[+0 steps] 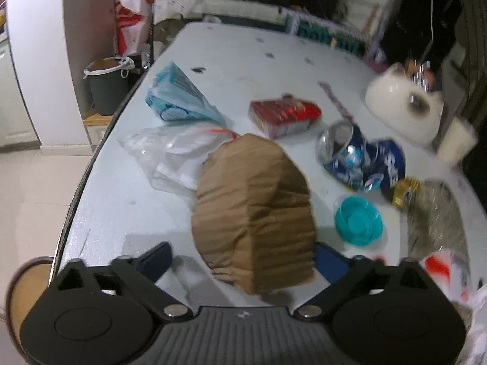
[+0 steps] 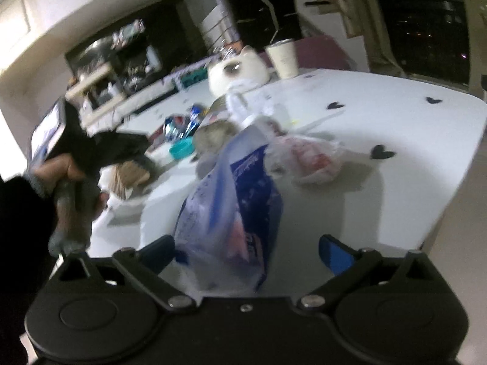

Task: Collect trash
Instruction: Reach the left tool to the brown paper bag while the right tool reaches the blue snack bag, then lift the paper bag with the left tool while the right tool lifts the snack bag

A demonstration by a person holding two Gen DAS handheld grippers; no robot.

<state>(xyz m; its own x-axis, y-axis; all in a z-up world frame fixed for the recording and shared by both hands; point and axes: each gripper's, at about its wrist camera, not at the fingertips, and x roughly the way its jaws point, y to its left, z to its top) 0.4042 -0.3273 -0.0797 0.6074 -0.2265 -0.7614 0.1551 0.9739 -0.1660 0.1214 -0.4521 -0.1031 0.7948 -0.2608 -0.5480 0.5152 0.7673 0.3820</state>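
1. Brown crumpled paper bag (image 1: 254,213) sits between the wide-spread fingers of the left claw (image 1: 243,258). The right pad looks v. close to the bag's side or tucked behind it, the left pad stands clear; no squeeze visible. Cannot tell if anything touches, since blur hides the edge.
2. Right claw (image 2: 246,252) also spread wide, with a blue-printed clear plastic bag (image 2: 234,200) lying between the fingers; left pad is near the bag's edge, right pad well apart from it. Nothing gripped.
3. Risks, IMO:
   - paper bag is bulky and soft; a pinch low on one side could crush it, or it may slide out and tip toward the table (image 1: 121,200) edge on the left.
   - thin plastic bag is slippery; the claw may catch only a fold and the contents could spill.
   - clear plastic bag (image 1: 170,152) touches the paper bag at its far-left side, so it may get dragged along.
   - both views are motion-blurred, so aim is uncertain.
4. How the trash looks, all on the white table:
   - paper bag: tan, wrinkled, domed, nearest the left claw.
   - crushed blue can (image 1: 362,158) and teal lid (image 1: 359,220) to its right.
   - red packet (image 1: 284,115) farther back, pale blue wrapper (image 1: 179,97) far left.
   - red-and-white plastic bag (image 2: 307,158) beyond the blue-printed one in the right wrist view.
5. Person's hand (image 2: 70,182) holds the other tool at left of that view.
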